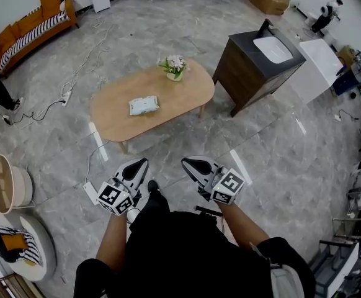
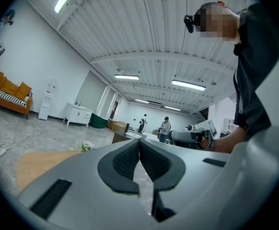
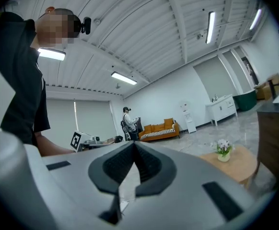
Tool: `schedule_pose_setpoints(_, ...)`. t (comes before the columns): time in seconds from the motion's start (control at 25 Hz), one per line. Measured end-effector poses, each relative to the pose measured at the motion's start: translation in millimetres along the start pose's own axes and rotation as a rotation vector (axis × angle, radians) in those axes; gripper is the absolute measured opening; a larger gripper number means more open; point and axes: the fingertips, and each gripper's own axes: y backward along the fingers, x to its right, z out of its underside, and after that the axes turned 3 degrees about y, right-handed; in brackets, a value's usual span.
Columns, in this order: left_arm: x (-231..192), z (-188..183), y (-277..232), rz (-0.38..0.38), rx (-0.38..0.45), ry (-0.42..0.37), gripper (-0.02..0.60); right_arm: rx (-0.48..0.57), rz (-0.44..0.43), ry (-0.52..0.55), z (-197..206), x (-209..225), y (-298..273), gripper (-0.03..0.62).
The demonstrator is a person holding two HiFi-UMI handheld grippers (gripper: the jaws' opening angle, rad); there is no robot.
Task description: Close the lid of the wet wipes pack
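Left tool and right tool hang side by side over the grey floor, just in front of the person holding them and well apart from the oval wooden surface. In each tool's own view the 2 jaws are pressed together at the tips, with nothing between them. The wet wipes pack lies flat near the middle of the surface, touched by neither tool; it is too small to tell whether it is open. 1 pot of flowers stands by the surface's far edge, toward its right end.
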Motion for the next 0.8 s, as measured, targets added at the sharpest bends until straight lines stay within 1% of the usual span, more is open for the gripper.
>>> schedule_pose_setpoints(0.12, -39, -23, -12, 0.002, 0.023, -0.011, 0.017, -0.007, -0.005, 0.022, -18, 23, -36, 0.011)
schedule_pose_setpoints(0.32, -95, -48, -33, 0.014, 0.027, -0.012, 0.017, -0.024, 0.008, 0.043, -34, 61, -87, 0.011)
schedule_pose_setpoints(0.52, -140, -49, -50, 0.025, 0.005, 0.007, 0.017, -0.026, 0.014, 0.05, -39, 84, -122, 0.011)
schedule_pose_setpoints(0.6, -156, -50, -55, 0.017, 0.002, 0.014, 0.017, -0.038, 0.018, 0.054, -38, 96, -131, 0.011)
schedule_pose_setpoints(0.68, -171, -51, -62, 0.003, 0.001, 0.027, 0.017, -0.028, 0.013, 0.047, -42, 109, -141, 0.011)
schedule_pose_setpoints(0.8, -193, -49, -77, -0.016, -0.017, 0.04, 0.017, -0.015, 0.01, 0.029, -45, 140, -155, 0.011)
